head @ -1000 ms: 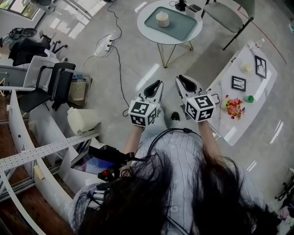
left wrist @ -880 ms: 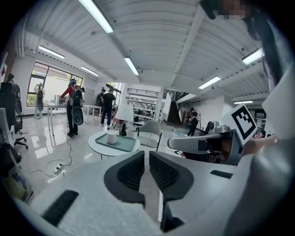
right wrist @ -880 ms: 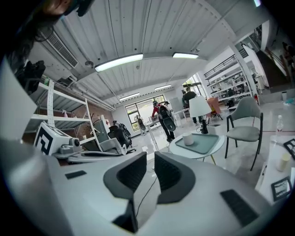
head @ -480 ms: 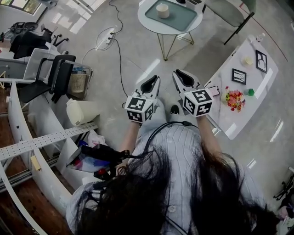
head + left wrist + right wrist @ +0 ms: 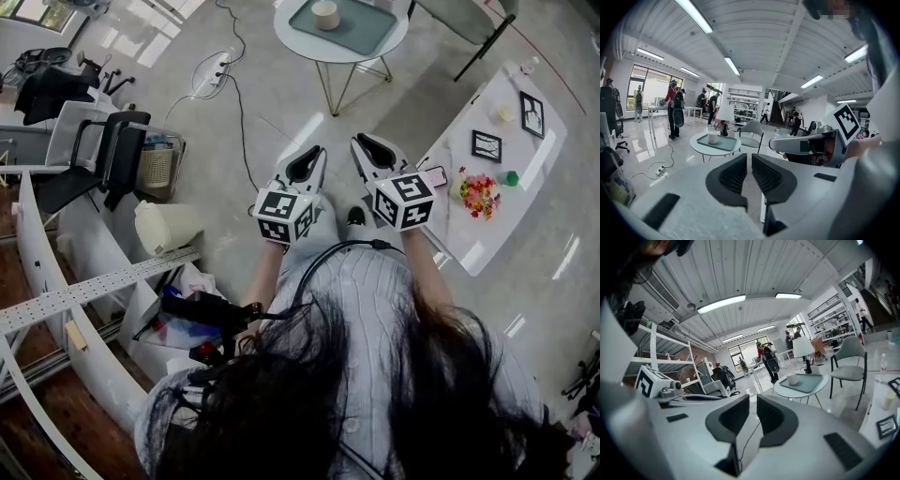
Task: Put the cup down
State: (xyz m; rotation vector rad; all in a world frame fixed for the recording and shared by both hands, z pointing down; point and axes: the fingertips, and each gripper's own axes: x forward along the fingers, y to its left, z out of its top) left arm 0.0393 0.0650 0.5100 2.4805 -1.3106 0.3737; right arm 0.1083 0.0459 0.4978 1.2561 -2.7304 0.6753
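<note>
On the right a long white table [image 5: 459, 239] carries framed pictures [image 5: 487, 144] and a bunch of flowers [image 5: 478, 195]; at the far end of the floor [image 5: 281, 103] stands a round white table [image 5: 314, 49] with a teal tray [image 5: 361, 28] on it. Nearer, side by side and well short of the round table, the left tool [image 5: 317, 155] and the right tool [image 5: 363, 142] are each clenched on nothing — both empty. The cup [image 5: 325, 14] stands upright on the left end of the teal tray — already down, well apart from either tool.
</note>
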